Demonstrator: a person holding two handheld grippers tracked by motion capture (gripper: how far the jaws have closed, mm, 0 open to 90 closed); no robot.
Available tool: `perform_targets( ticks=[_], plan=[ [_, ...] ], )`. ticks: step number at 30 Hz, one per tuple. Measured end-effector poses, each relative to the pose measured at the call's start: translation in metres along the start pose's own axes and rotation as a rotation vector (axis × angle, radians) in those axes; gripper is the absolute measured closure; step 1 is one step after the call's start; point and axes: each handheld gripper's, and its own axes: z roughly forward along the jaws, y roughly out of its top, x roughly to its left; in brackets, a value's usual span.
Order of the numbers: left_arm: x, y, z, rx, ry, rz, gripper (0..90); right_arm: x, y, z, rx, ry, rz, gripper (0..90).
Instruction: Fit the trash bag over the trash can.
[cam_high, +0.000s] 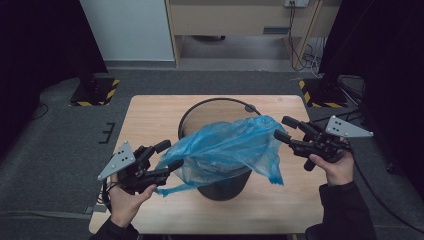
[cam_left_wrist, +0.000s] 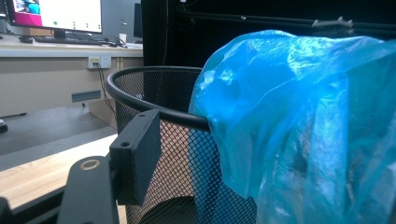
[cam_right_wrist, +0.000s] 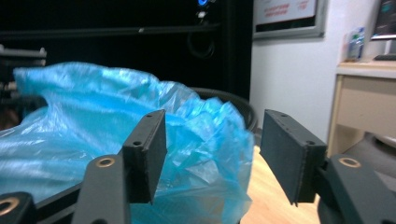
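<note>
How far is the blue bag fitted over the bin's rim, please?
Only partly. The blue bag drapes over the near side of the bin, while the far rim is bare, and both grippers are open.

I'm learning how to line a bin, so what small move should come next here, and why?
Probably re-grip the blue bag edge with each hand-held gripper and pull it over the far rim of the mesh bin. Both the left and right stand open, and the bag only drapes over the near rim.

The right tongs (cam_right_wrist: 212, 156) stand open, nothing between their jaws; the blue bag (cam_right_wrist: 93, 135) drapes over the bin's black rim (cam_right_wrist: 233, 100) just ahead.
</note>
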Motion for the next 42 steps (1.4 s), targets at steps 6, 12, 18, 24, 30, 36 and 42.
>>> perform_targets(
  ticks=[6, 12, 18, 24, 30, 36, 42],
  plan=[
    [0.003, 0.005, 0.001, -0.020, -0.001, -0.019, 34.2, -0.002, 0.000, 0.008, -0.012, 0.029, 0.012, 75.8],
    [0.010, 0.008, 0.004, -0.042, 0.023, -0.058, 42.8, -0.007, 0.005, 0.021, -0.016, -0.016, 0.074, 87.8],
    [0.019, 0.004, 0.007, -0.015, 0.082, -0.097, 61.3, -0.011, -0.004, 0.042, 0.017, -0.105, 0.029, 85.6],
    [0.023, -0.001, 0.013, 0.037, 0.079, -0.118, 72.3, -0.015, -0.011, 0.051, -0.016, -0.150, 0.032, 85.8],
    [0.017, -0.010, 0.010, 0.072, 0.033, -0.144, 71.8, -0.010, -0.012, 0.043, -0.017, -0.151, 0.036, 84.1],
    [0.008, -0.012, 0.009, 0.080, 0.010, -0.137, 77.8, 0.001, -0.013, 0.030, -0.013, -0.147, 0.039, 85.4],
    [0.018, -0.014, 0.019, 0.096, 0.063, -0.145, 84.1, -0.011, -0.019, 0.041, -0.025, -0.197, 0.058, 82.3]
  ],
)
